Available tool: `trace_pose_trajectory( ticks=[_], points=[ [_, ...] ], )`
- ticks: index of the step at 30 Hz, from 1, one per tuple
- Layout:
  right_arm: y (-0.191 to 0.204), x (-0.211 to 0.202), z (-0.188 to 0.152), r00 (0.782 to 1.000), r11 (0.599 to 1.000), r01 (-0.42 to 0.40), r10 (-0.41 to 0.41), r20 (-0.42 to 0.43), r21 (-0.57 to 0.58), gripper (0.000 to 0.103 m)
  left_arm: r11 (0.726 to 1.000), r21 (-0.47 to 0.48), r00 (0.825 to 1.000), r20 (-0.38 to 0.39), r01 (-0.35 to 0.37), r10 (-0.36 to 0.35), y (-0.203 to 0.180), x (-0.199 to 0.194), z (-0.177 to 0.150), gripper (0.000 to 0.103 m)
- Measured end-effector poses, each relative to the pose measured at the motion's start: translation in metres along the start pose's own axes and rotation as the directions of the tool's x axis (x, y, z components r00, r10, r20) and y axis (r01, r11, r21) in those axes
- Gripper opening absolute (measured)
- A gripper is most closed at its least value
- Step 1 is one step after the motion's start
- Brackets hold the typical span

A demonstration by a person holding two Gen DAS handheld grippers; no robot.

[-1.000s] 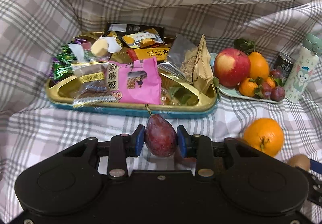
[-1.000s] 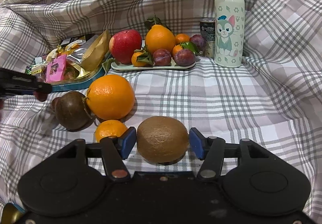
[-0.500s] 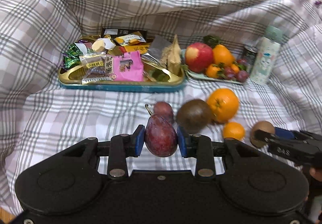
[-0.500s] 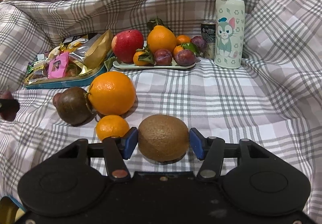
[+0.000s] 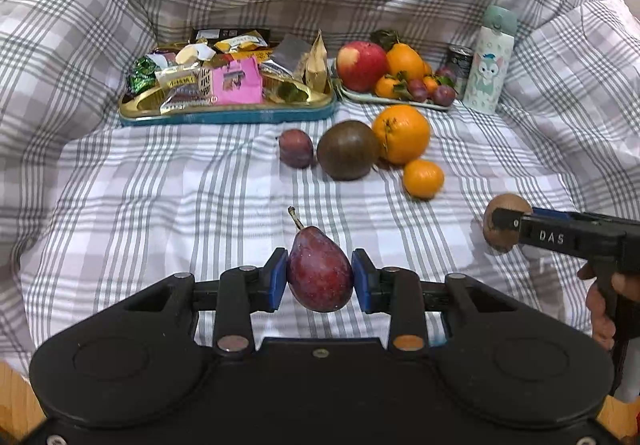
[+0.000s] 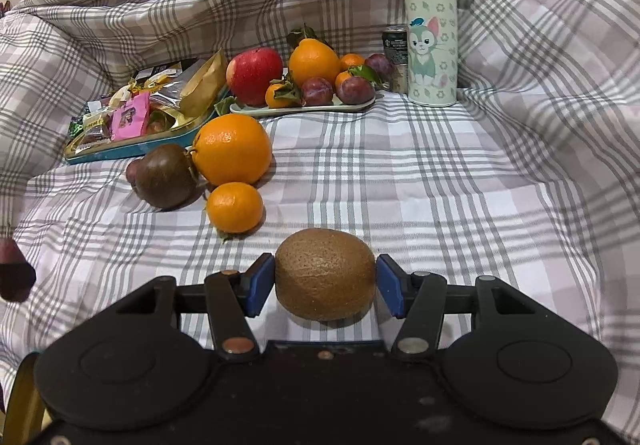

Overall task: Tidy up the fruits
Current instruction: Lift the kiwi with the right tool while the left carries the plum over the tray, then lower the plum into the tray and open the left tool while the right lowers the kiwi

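**A:** Left wrist view first: what does it show?

**B:** The left tool [image 5: 320,281] grips a dark red plum [image 5: 319,276] between its blue pads, stem up. It has pulled back from the snack tray [image 5: 224,116] at the far edge of the checked cloth [image 5: 160,197], so more of the cloth now shows. Loose fruit lies mid-cloth: a small plum [image 5: 296,147], a brown round fruit [image 5: 347,149], a big orange [image 5: 401,133] and a mandarin [image 5: 423,178]. At the right edge, the right tool [image 5: 505,223] carries a kiwi [image 5: 505,221].

**A:** And the right wrist view?

**B:** The right tool [image 6: 325,281] clamps the kiwi [image 6: 325,273], now lifted off the cloth. The fruit plate [image 6: 304,109] sits at the far edge, beside a bottle [image 6: 432,33].

**A:** Meaning for the task?

**B:** Both fruits are picked up; probably they go to the plate next.
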State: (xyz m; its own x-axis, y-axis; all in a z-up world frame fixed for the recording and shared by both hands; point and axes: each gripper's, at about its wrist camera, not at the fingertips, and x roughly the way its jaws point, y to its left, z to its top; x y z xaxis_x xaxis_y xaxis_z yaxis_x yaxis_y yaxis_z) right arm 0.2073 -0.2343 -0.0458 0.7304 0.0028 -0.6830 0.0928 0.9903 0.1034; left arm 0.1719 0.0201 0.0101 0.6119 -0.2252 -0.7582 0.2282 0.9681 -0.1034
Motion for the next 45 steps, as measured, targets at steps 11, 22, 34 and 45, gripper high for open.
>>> trace_pose_trajectory(
  ticks=[11, 22, 34, 45],
  points=[
    [0.003, -0.050, -0.022, 0.999, 0.999, -0.033, 0.033, 0.029, 0.008, 0.058, 1.000, 0.020, 0.999, -0.036, -0.013, 0.014, -0.010, -0.021, -0.041, 0.043],
    [0.008, -0.111, -0.062, 0.997, 0.998, -0.068, 0.067, 0.048, 0.011, 0.058, 0.999, 0.008, 0.997, -0.071, -0.041, 0.041, -0.015, -0.035, -0.081, 0.043],
    [0.017, -0.146, -0.112, 0.995, 0.996, -0.094, 0.093, 0.018, 0.009, 0.058, 0.995, -0.006, 0.991, -0.093, -0.096, 0.095, -0.012, -0.040, -0.115, 0.043],
    [0.021, -0.155, -0.139, 0.996, 0.996, -0.094, 0.094, -0.007, 0.000, 0.058, 0.994, -0.056, 0.991, -0.102, -0.089, 0.083, -0.007, -0.043, -0.128, 0.043]
  ],
)
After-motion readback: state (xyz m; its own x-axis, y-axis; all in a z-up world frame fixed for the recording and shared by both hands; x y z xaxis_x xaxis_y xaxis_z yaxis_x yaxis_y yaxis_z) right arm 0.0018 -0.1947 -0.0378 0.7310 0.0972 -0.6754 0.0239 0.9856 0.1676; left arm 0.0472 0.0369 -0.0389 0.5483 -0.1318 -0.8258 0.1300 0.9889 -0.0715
